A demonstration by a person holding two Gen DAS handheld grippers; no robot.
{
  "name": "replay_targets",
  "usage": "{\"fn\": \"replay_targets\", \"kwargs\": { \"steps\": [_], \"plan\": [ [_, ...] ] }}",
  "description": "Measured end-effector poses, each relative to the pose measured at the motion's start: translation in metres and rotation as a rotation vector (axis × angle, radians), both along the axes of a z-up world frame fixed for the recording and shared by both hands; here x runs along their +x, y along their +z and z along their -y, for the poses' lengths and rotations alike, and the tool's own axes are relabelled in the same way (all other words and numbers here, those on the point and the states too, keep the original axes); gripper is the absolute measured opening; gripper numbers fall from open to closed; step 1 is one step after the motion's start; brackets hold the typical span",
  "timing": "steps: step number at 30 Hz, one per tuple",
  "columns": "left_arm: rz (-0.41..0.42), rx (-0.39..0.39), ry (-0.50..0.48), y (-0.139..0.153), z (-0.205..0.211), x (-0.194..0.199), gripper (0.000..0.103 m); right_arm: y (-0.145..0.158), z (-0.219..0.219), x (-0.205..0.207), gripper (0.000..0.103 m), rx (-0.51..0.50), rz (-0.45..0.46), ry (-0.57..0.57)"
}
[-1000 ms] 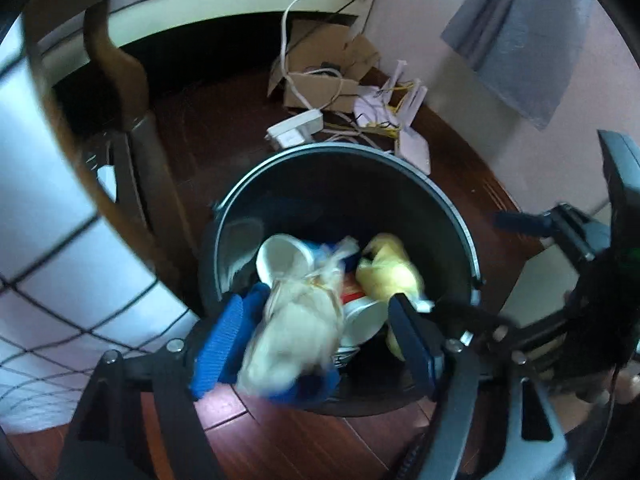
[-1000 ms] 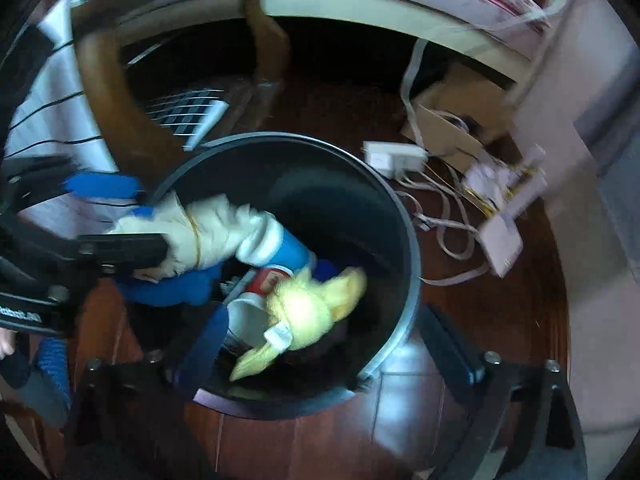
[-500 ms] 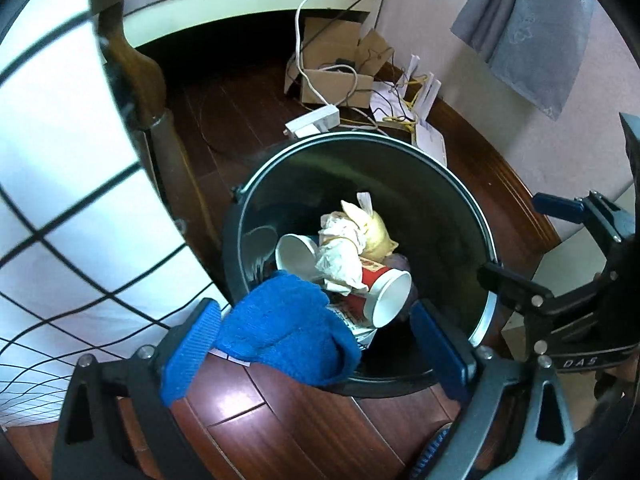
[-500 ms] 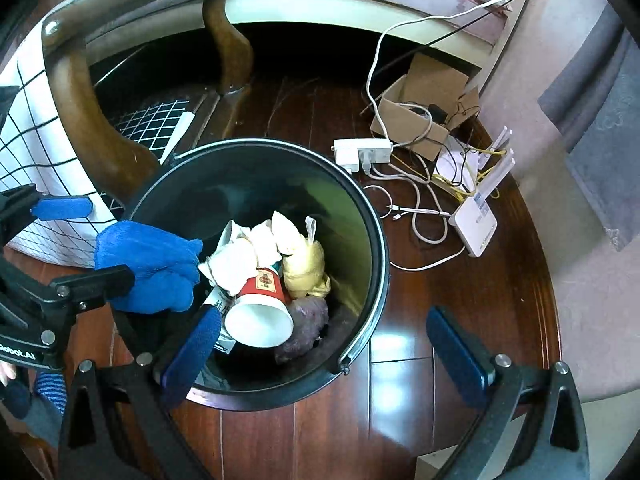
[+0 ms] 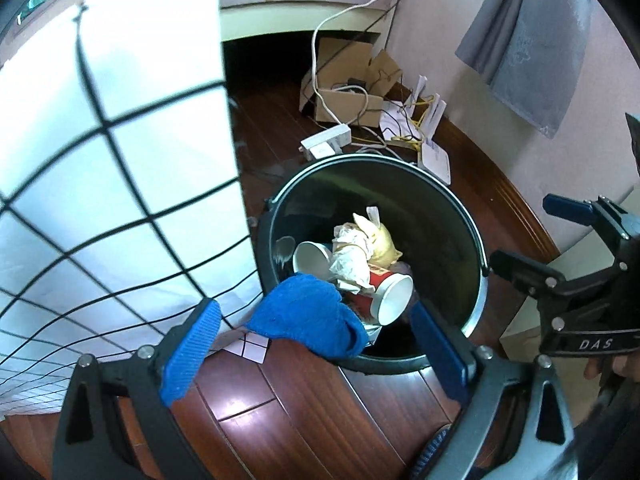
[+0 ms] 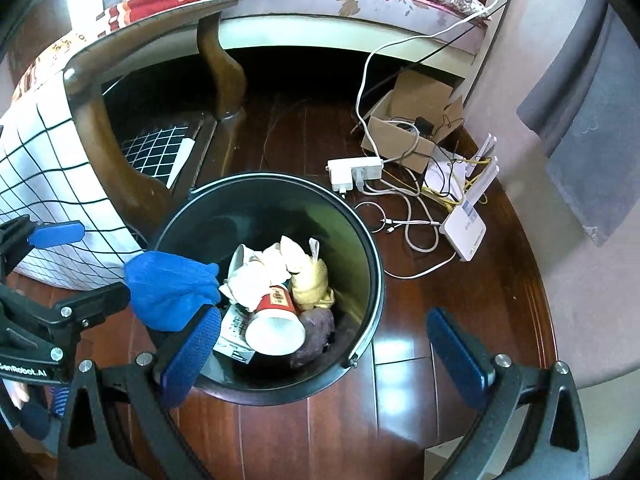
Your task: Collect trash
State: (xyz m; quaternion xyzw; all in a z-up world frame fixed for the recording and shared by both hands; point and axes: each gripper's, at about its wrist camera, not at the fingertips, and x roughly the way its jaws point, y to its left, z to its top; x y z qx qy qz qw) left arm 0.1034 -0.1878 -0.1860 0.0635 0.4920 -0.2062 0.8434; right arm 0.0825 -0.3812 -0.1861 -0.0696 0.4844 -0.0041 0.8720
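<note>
A black round bin [image 5: 474, 240] [image 6: 370, 280] stands on the wooden floor. Inside lie a red paper cup [image 5: 384, 286] [image 6: 276, 320], a white paper cup [image 5: 310, 258], crumpled white paper [image 5: 350, 260] [image 6: 256, 276], a yellow wrapper [image 5: 382, 238] [image 6: 310, 280] and a dark lump [image 6: 314, 330]. My left gripper [image 5: 316, 354] is open above the bin's near rim; a blue cloth [image 5: 308, 316] [image 6: 172, 284] hangs near its left finger over the rim. My right gripper [image 6: 324, 356] is open and empty over the bin. It shows at the right of the left wrist view [image 5: 568, 240].
A checked white cloth [image 5: 112, 184] [image 6: 36, 176] hangs over a wooden chair [image 6: 220, 64] left of the bin. Behind the bin lie a power strip [image 6: 354, 170], cables, a cardboard box [image 6: 404, 128] and a white router [image 6: 466, 228]. A bed edge and a pink wall stand behind.
The crumpled paper left my left gripper and now lies in the bin. Both grippers have risen and pulled back from the bin. The blue cloth stays at the rim.
</note>
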Motion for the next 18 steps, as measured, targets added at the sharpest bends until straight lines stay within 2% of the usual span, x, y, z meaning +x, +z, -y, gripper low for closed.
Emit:
{"fn": "replay_targets", "kwargs": {
  "steps": [6,18],
  "plan": [
    [0.065,0.016,0.034,0.021,-0.013,-0.012,0.097,0.016,-0.009,-0.007,0.103,0.033,0.024,-0.022],
    [0.186,0.023,0.103,0.082,-0.055,-0.031,0.097,0.082,-0.047,-0.028,0.103,0.062,0.119,-0.052]
  ]
}}
